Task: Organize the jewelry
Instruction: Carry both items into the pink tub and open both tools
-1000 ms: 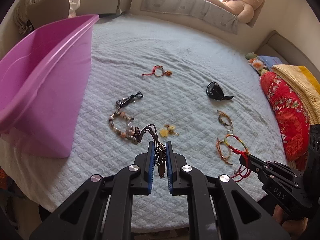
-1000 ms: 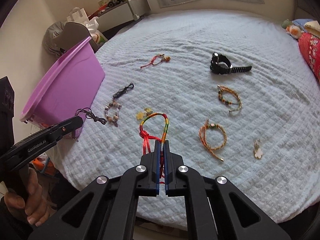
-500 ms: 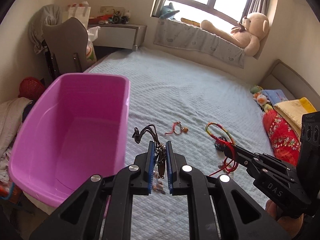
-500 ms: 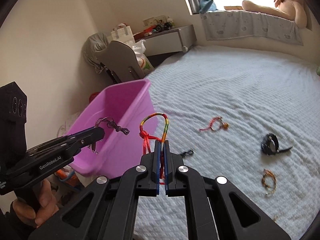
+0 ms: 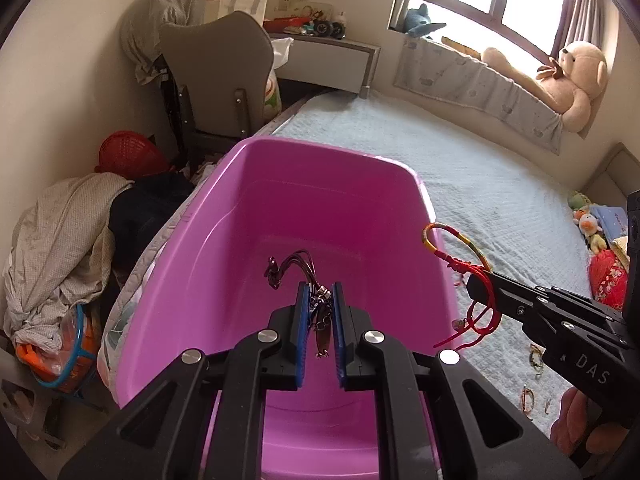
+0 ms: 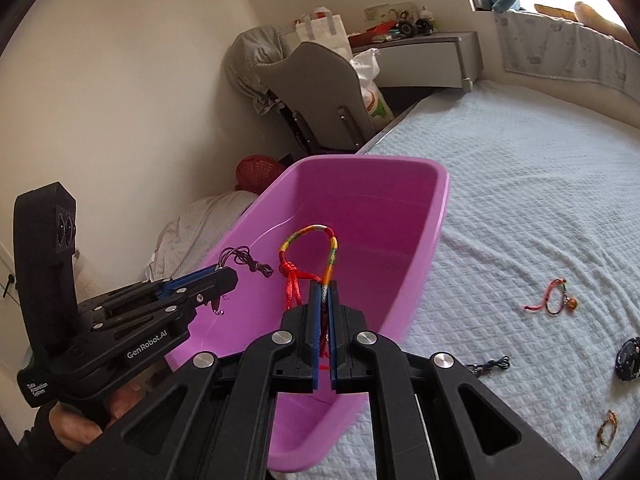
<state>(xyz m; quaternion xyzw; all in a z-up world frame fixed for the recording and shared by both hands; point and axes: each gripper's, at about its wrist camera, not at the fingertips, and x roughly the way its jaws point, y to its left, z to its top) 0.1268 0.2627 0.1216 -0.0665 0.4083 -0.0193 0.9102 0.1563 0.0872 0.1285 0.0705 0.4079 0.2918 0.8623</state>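
My left gripper (image 5: 319, 292) is shut on a dark cord necklace (image 5: 290, 267) with a metal pendant, held above the inside of the pink tub (image 5: 256, 208). My right gripper (image 6: 325, 285) is shut on a rainbow and red string bracelet (image 6: 308, 246), held over the tub's (image 6: 400, 216) near end. The right gripper also shows in the left wrist view (image 5: 478, 280) at the tub's right rim, the left one in the right wrist view (image 6: 224, 276). The tub looks empty inside.
More jewelry lies on the pale blue quilted bed (image 6: 540, 200): a red string bracelet (image 6: 550, 300), a black watch (image 6: 628, 358), a dark clasp cord (image 6: 490, 365), a beaded bracelet (image 6: 608, 434). A grey chair (image 5: 216, 76), laundry pile (image 5: 60, 240) and red basket (image 5: 128, 154) stand left of the bed.
Both grippers lifted their pieces off the bed and swung left, from over the quilt to above the pink tub. Both stayed shut on their jewelry.
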